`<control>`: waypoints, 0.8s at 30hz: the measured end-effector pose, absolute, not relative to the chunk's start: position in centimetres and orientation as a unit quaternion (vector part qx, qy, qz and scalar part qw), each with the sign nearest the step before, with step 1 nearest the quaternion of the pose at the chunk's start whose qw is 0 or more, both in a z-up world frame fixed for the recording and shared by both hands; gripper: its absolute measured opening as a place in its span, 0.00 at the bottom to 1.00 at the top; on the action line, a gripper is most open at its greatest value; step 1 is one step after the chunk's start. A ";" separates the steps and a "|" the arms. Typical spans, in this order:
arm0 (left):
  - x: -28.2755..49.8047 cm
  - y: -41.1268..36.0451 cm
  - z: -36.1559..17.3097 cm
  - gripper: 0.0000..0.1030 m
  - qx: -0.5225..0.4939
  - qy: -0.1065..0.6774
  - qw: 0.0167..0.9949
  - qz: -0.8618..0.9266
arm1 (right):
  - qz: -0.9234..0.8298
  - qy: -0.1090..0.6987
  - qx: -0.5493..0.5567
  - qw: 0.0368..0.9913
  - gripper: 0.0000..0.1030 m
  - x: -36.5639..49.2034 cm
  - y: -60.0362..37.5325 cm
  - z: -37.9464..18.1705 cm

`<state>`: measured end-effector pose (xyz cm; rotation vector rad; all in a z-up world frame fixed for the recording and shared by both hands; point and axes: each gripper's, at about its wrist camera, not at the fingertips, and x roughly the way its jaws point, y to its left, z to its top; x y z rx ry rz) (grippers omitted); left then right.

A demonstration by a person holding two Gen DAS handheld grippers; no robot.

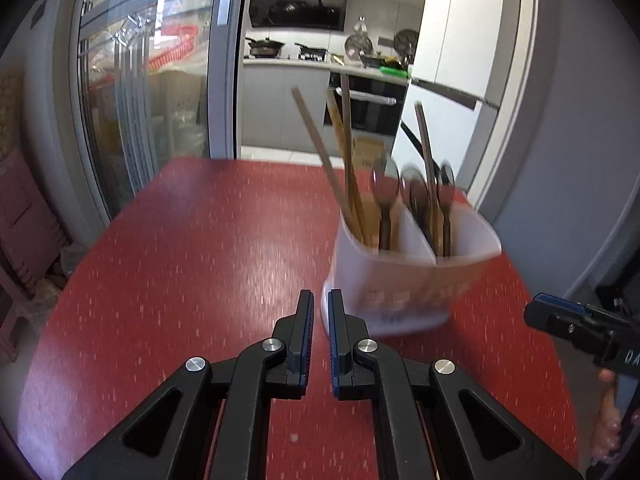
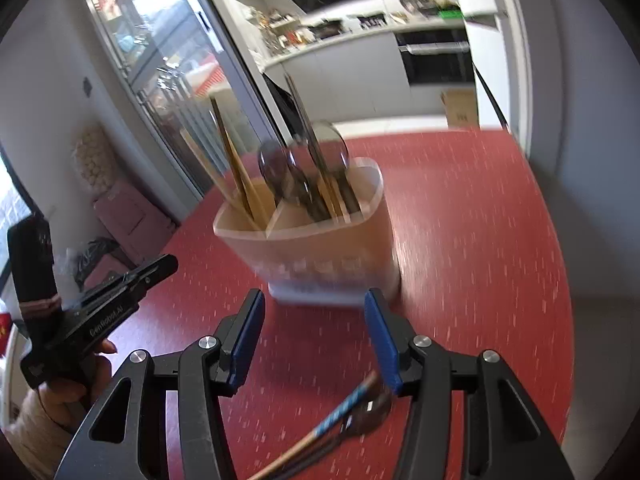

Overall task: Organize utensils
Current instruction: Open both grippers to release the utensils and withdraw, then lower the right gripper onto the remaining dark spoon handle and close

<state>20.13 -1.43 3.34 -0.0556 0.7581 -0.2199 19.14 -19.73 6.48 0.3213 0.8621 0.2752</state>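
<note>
A white divided utensil holder [image 1: 404,276], filled with chopsticks [image 1: 320,152] and spoons [image 1: 386,196], is shown right of centre on the red table [image 1: 180,260]. The left gripper [image 1: 320,304] is closed and empty; the right gripper [image 2: 314,304] is spread apart, nothing between its pads, with a chopstick and spoon [image 2: 340,420] lying at the frame's bottom.

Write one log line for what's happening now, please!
left tool: shut, empty | right tool: open, empty | white plastic utensil holder: on red table | loose chopstick: beneath right tool
</note>
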 end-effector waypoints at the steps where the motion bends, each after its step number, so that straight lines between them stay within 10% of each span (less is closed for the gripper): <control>1: 19.7 -1.4 3.0 0.34 -0.026 0.374 0.920 -0.110 | 0.129 0.424 0.161 0.882 0.54 18.7 -19.8 6.0; 14: 16.0 -1.2 -2.4 0.34 -0.022 0.440 0.888 -0.131 | 0.041 0.555 0.218 0.802 0.54 14.7 -20.7 -0.3; 16: 15.6 -1.1 -3.0 0.53 -0.023 0.445 0.885 -0.133 | 0.035 0.567 0.220 0.793 0.54 14.3 -20.4 -1.0; 17: 15.4 -1.1 -3.2 1.00 -0.022 0.448 0.884 -0.131 | 0.033 0.574 0.220 0.788 0.54 14.2 -20.1 -1.3; 24: 14.3 -0.8 -3.6 1.00 0.008 0.429 0.893 -0.132 | -0.001 0.602 0.202 0.773 0.53 14.5 -18.3 -2.4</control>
